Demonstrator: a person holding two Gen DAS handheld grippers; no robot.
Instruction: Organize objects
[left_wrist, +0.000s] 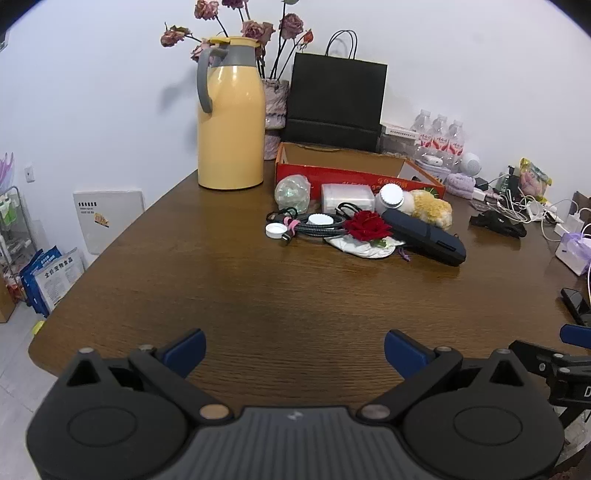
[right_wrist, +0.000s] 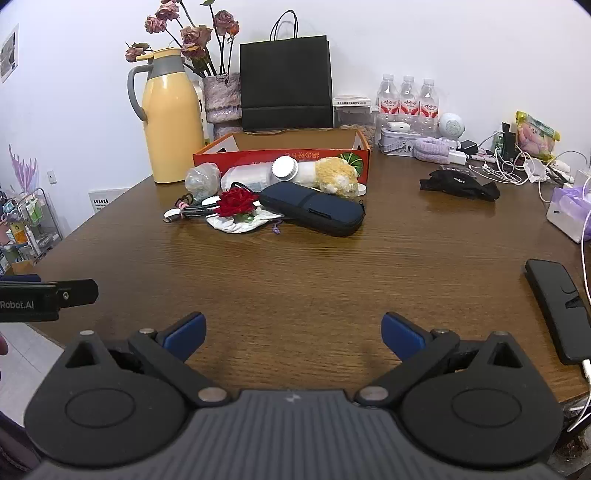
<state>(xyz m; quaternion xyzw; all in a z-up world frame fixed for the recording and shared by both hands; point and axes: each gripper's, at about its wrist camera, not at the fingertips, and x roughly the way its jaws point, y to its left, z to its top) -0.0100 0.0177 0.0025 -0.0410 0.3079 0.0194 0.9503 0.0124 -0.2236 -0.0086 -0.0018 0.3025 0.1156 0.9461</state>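
Objects (right_wrist: 280, 195) are lying well beyond both grippers' spread, empty jaws, bare table (right_wrist: 295, 280) stretching between; "Robot.AI" is showing on the left gripper (right_wrist: 33, 301).

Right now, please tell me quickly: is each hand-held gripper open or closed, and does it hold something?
Left hand-held gripper: open, holding nothing, over bare table.
Right hand-held gripper: open, holding nothing.

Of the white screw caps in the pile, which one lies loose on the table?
The small white cap at the pile's left end, flat on the wood beside the cable; the larger ribbed cap is still on its white bottle.
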